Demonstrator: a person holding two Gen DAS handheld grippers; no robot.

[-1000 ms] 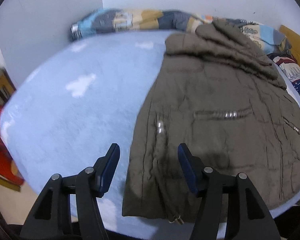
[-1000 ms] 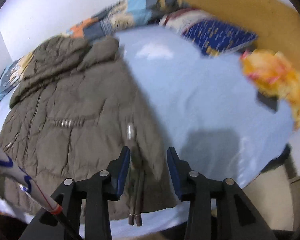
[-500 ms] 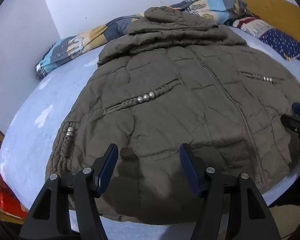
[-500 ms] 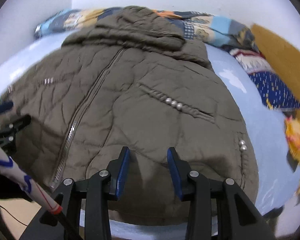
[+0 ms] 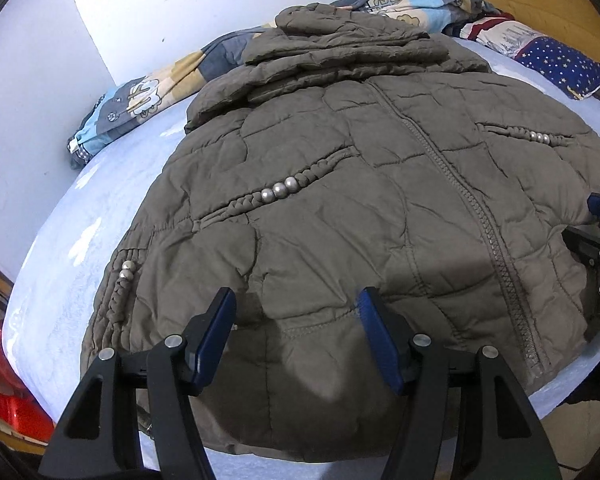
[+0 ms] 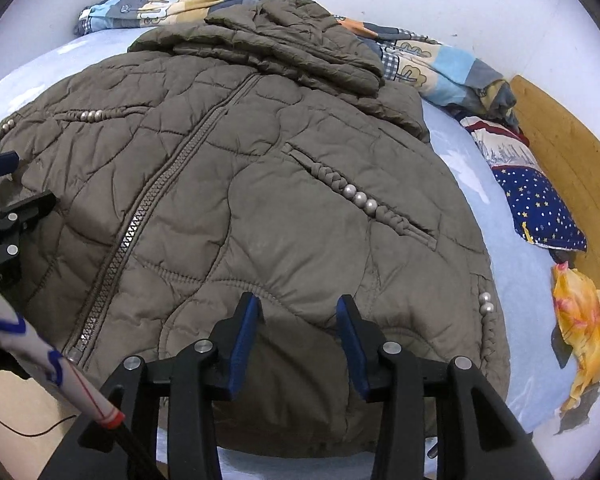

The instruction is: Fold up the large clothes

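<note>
An olive-brown quilted jacket [image 5: 340,160] [image 6: 260,184] lies front up and zipped on the bed, hood folded at the far end and hem toward me. My left gripper [image 5: 296,300] hovers open over the left half of the hem, with only fabric below its blue pads. My right gripper [image 6: 298,302] hangs over the right half of the hem; its jaws are opening and nothing sits between them. Each gripper shows at the edge of the other's view: the right gripper [image 5: 592,224] and the left gripper [image 6: 8,188].
The bed's light blue sheet [image 5: 80,240] surrounds the jacket. A patterned quilt [image 5: 140,100] lies along the far wall. A starred pillow [image 6: 540,208], a wooden headboard [image 6: 572,152] and a yellow-orange cloth [image 6: 580,312] are on the right. Something red [image 5: 12,400] sits on the floor at left.
A second ago each gripper was over an outer side edge of the jacket. Both have swung inward and lower over the hem. In the last half second they barely moved.
</note>
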